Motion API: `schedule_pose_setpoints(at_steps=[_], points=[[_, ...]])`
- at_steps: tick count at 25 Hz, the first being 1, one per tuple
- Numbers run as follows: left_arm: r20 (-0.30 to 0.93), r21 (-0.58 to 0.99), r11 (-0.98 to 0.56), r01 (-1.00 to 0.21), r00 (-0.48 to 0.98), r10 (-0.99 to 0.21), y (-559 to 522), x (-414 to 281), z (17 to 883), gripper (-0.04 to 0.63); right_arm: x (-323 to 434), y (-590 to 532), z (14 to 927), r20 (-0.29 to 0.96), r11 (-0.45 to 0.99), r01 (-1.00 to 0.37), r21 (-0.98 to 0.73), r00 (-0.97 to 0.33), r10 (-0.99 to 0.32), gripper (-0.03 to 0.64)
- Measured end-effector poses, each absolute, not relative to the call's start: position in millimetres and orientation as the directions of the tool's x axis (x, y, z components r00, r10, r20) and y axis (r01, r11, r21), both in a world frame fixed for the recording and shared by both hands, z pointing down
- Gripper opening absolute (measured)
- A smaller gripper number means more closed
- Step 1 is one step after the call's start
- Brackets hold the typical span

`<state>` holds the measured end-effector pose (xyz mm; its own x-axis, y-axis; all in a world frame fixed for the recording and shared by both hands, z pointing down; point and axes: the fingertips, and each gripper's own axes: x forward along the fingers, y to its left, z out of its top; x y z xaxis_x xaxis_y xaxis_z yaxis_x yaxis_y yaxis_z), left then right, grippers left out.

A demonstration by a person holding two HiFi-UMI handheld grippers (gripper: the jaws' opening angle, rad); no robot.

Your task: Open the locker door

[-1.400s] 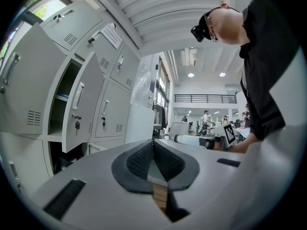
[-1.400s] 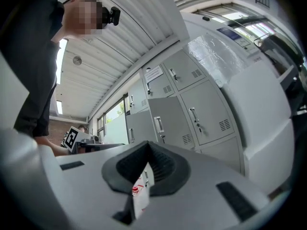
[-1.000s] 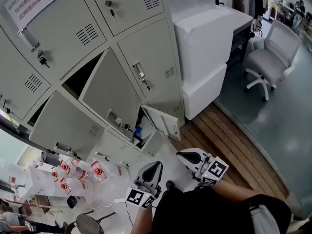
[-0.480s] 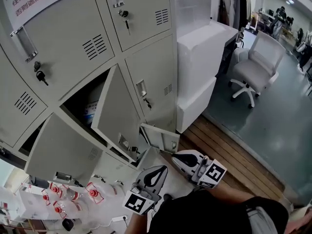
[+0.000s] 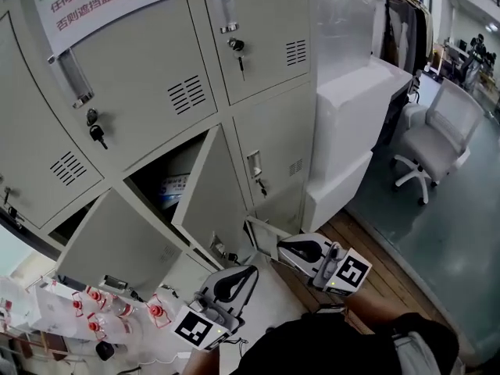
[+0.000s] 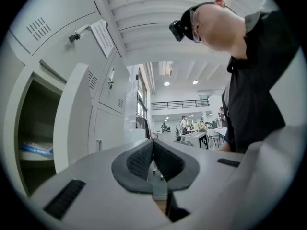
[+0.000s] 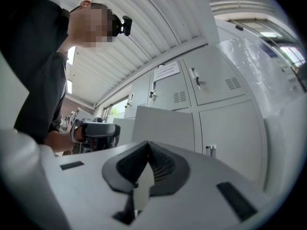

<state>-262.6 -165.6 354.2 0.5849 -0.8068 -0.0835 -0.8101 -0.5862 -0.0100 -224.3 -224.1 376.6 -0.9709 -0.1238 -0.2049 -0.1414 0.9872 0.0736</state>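
- Two stacked white boxes (image 5: 344, 100) and one office chair (image 5: 437, 131) stand right of the lockers (image 5: 156, 69).
- I count three doors ajar: the middle locker door (image 5: 215, 194), a lower-left door (image 5: 117, 248) and a small bottom door (image 5: 264, 237).
- My left gripper (image 5: 248, 272) and right gripper (image 5: 285, 245) sit below them, both clamped fully closed, empty.

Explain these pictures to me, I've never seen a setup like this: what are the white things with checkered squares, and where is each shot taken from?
No robot: a person holds two hand tools, the left gripper and the right gripper; the marker cubes are part of them. One picture comes from a camera on the person's head, looking down at grey lockers, where this locker door and others stand open. The other two come from cameras riding on each gripper. Both grippers are shut and hold nothing.
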Motion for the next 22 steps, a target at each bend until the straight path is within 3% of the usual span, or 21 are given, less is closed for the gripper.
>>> schedule_pose_setpoints(at_steps=[7,22], points=[[-0.148,-0.022,-0.596,-0.803,0.592,-0.792,-160.5,-291.4,236.0,0.017,-225.1,-274.9,255.6,-0.305,0.933,-0.136,0.335,-0.952,-0.029,0.012],[-0.037,-0.268,-0.475,-0.838,0.502,-0.864,-194.4,-326.7,120.1,0.017,-230.0,-322.6,46.3,-0.387,0.858,-0.179,0.482,-0.922,0.025,0.014]])
